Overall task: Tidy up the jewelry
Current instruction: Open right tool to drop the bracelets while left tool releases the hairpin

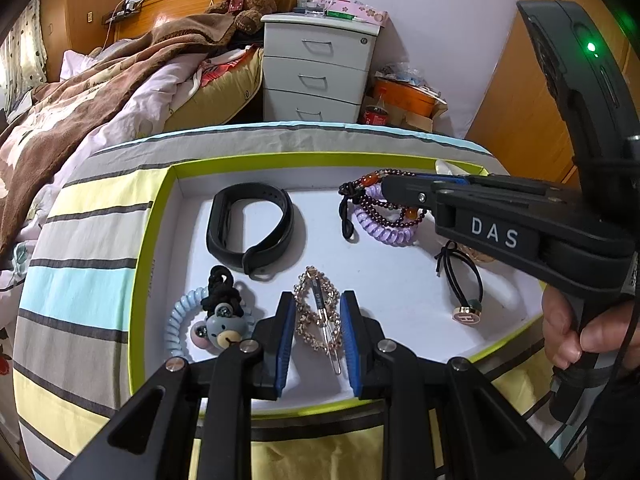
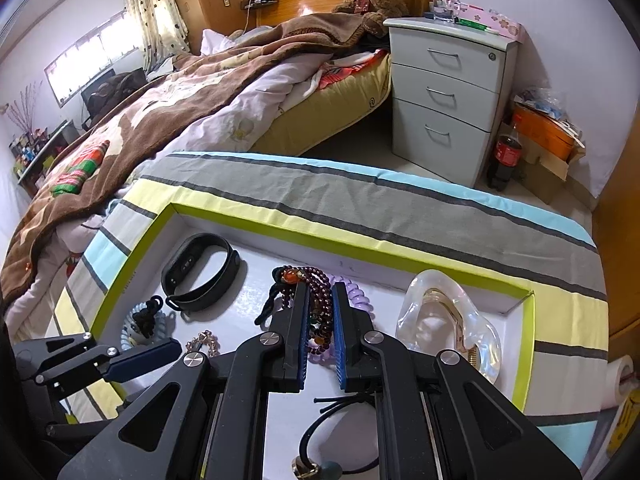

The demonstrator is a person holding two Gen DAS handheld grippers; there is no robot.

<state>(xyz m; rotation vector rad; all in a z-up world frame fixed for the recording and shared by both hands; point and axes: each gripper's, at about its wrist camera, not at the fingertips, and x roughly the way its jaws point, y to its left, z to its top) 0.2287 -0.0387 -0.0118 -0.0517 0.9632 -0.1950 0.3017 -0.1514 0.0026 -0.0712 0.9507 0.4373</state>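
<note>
Right claw narrowly parted around bead bracelet

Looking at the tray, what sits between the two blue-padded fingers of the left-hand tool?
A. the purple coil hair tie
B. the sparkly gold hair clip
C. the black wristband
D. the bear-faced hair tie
B: in the left wrist view the left gripper is open with the sparkly gold hair clip lying between its blue pads, inside the green-rimmed tray; the other three lie elsewhere in the tray.
</note>
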